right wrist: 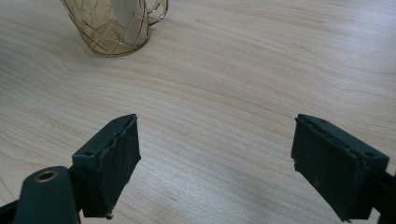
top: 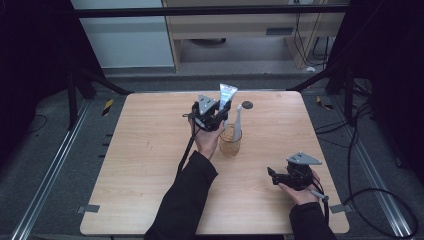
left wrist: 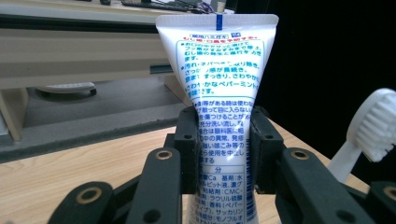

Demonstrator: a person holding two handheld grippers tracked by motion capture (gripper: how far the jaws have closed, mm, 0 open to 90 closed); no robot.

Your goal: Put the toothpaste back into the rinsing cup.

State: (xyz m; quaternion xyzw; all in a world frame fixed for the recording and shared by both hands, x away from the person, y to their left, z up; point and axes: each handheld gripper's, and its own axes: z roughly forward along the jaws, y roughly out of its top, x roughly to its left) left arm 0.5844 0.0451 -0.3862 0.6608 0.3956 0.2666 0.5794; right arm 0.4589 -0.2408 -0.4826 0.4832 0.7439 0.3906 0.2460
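Pinching a white toothpaste tube (left wrist: 223, 116) by its middle, the left gripper (left wrist: 223, 149) has both black pads pressed against the tube's sides, flat crimped end pointing up, blue and red print facing the camera. From the high view the left gripper (top: 209, 114) is up over the far middle of the wooden table (top: 150, 165), and the toothpaste tube (top: 226, 95) sticks up out of it, right above an amber glass cup (top: 230, 141). A white toothbrush (top: 237, 116) stands in that cup, head up, just beside the tube; in the left gripper view its bristles (left wrist: 379, 126) are off to the right.

The right gripper (top: 285, 176) sits low near the table's near right corner, well apart from the cup. In its own view the jaws are spread wide with nothing but bare wood between them, and the cup (right wrist: 116, 28) with its little handle is farther off at the top left.
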